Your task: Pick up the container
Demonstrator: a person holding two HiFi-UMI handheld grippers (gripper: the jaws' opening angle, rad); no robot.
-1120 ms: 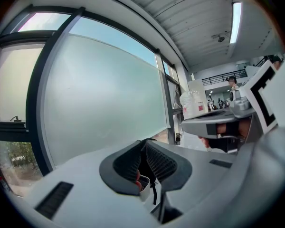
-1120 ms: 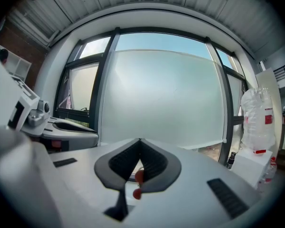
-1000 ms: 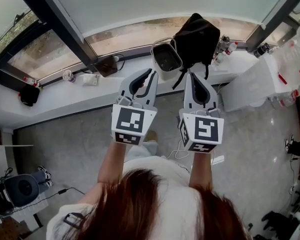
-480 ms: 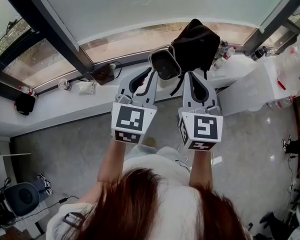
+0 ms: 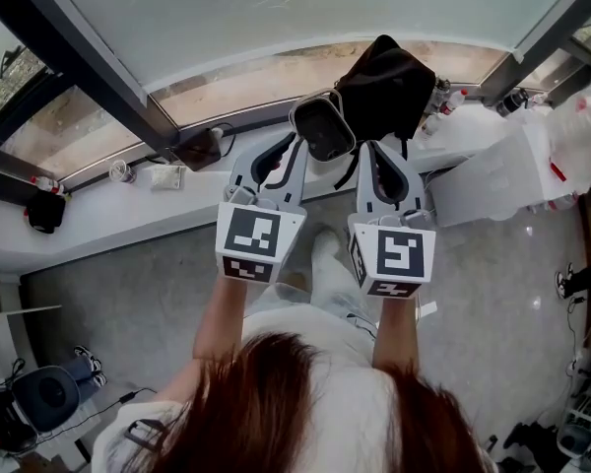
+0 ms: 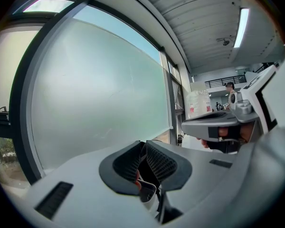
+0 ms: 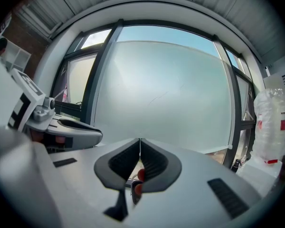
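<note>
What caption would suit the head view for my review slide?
Left gripper and right gripper hold a white container aloft before a window ledge bearing a black backpack.

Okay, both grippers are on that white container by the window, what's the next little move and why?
Probably draw the container level and straight back toward the body. The left gripper and right gripper are shut on it at either side, it seems clear of the white ledge, and a black bag sits close behind it, so pushing forward looks risky.
</note>
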